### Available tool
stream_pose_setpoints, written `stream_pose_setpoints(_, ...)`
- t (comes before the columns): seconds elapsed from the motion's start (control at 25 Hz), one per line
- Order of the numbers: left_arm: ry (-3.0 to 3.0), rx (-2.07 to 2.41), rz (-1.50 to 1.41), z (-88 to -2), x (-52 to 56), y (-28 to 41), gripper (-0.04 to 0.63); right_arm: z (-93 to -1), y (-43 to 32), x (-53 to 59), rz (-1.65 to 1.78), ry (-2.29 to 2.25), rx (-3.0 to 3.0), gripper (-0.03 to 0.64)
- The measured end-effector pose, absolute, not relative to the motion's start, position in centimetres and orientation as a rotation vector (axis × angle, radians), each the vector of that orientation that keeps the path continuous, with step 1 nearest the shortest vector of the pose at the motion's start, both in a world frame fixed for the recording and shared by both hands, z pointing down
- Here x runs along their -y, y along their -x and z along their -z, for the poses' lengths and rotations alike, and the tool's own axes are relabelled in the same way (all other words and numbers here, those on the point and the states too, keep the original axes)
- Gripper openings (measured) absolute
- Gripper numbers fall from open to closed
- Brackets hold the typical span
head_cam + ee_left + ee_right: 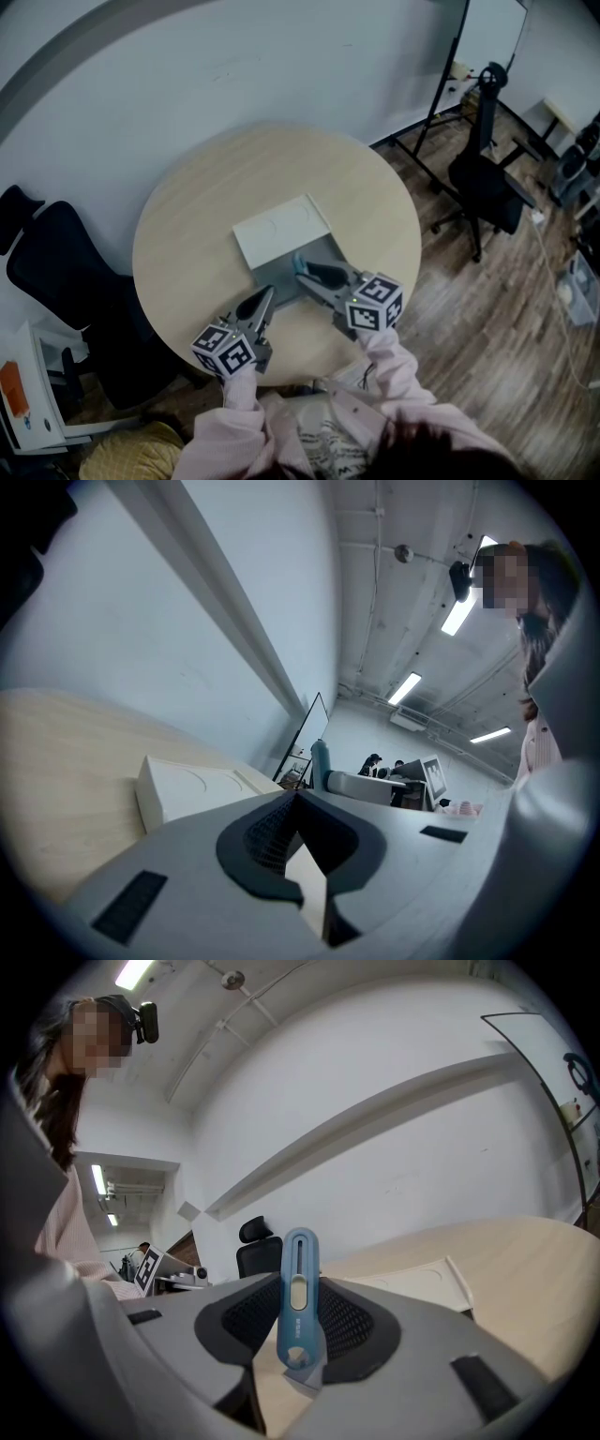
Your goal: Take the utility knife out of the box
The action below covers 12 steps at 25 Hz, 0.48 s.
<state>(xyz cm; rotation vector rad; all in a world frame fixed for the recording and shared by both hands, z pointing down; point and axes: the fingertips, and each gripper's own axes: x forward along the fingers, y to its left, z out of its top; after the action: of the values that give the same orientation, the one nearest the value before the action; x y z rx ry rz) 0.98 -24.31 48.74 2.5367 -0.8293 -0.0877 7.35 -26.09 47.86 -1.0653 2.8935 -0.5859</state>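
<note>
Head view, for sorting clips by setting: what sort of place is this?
Likely an office or meeting room: a round wooden table, a black swivel chair and a whiteboard on a stand.

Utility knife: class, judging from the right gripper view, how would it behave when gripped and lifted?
Probably stiff: the utility knife stands straight between the right gripper's pads. Likely light: a slim, plastic-looking body. Its smooth flat sides might slip but shouldn't roll.
</note>
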Motion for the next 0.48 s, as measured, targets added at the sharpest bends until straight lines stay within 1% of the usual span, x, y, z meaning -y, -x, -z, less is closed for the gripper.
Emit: stream_pose_setpoints(0.48, -2.569, 0.820, 0.090, -47.9, 23.5, -1.0, 0.000, -47.1, -7.2, 24.7, 0.544, 1.065, -2.884, 0.140)
